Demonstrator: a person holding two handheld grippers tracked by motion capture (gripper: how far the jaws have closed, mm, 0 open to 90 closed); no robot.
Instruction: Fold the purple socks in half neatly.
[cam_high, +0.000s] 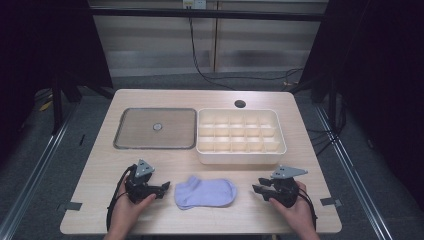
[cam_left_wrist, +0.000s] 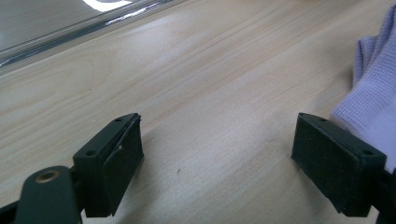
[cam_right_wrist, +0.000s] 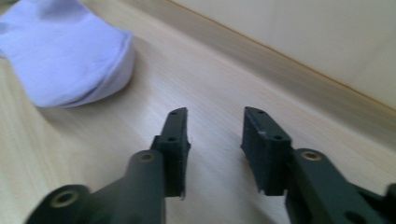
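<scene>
1. Both grippers rest at the table's (cam_high: 100, 200) near edge, jaws empty: left gripper (cam_high: 164, 188) wide open, right gripper (cam_high: 256, 190) partly closed.
2. Sock (cam_high: 205, 192) lies between them, lengthwise three-to-nine o'clock.
3. Left gripper is nearer; sock lies at its three o'clock.

A sock (cam_high: 205, 192) lies on the table (cam_high: 100, 165) near its front edge, between the left gripper (cam_high: 162, 188) and the right gripper (cam_high: 256, 189), apart from both. Behind it, a flat tray (cam_high: 155, 128) sits left of a divided box (cam_high: 241, 137), just beside it.
</scene>
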